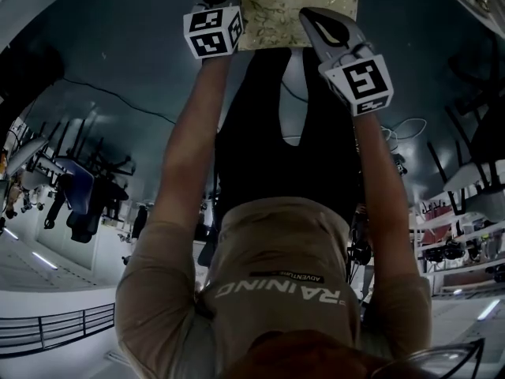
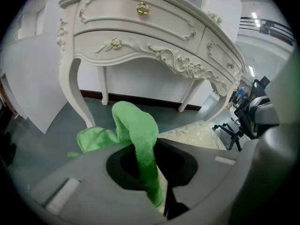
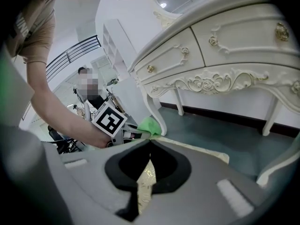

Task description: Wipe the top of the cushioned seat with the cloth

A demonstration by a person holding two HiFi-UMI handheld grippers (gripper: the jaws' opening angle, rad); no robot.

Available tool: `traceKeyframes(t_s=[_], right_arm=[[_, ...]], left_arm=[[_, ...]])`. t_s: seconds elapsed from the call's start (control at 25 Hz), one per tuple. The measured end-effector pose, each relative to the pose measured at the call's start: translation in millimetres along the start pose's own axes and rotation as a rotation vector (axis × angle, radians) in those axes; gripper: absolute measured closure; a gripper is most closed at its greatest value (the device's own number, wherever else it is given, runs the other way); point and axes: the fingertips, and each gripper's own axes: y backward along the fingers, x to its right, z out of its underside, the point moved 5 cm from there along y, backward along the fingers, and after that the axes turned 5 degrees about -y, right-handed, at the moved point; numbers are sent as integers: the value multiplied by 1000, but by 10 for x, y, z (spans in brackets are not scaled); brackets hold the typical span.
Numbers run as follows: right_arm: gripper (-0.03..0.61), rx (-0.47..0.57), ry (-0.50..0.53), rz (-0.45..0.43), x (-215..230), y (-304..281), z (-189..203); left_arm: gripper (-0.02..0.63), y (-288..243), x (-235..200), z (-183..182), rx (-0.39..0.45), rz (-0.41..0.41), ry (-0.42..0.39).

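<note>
1. The left tool (image 2: 138, 146) is clamped on the green cloth (image 2: 136, 123). One fold runs right through the jaws and the rest bunches out past the tips.
2. The right tool (image 3: 150, 144) is closed on nothing. Its jaw tips meet, and only the seat's pattern shows through the gap behind them. In the head view it hovers over the seat's right edge.
3. The cushioned seat (image 1: 300, 6), cream with a leafy print, sits just ahead of both tools. The cloth is at its left edge. I can't tell if it's actually touching the top.
4. Behind that is a white carved dressing table (image 2: 140, 32) standing on a teal floor (image 2: 93, 111).
5. My read is that this is the start of the wipe: the cloth is gripped and at the seat, but not yet laid flat on it. Next it needs to go down onto the top and sweep toward the right edge, with enough cloth under the tips that the jaws don't scrape the fabric. The right tool should probably clear out of that path.
</note>
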Motion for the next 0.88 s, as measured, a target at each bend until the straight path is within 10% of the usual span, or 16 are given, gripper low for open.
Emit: traceKeyframes(t_s=[0.88], right_arm=[[577,47,-103,117,1504,1387,508]], left_arm=[[566,-1039,2675,-600,-26,241,-81]])
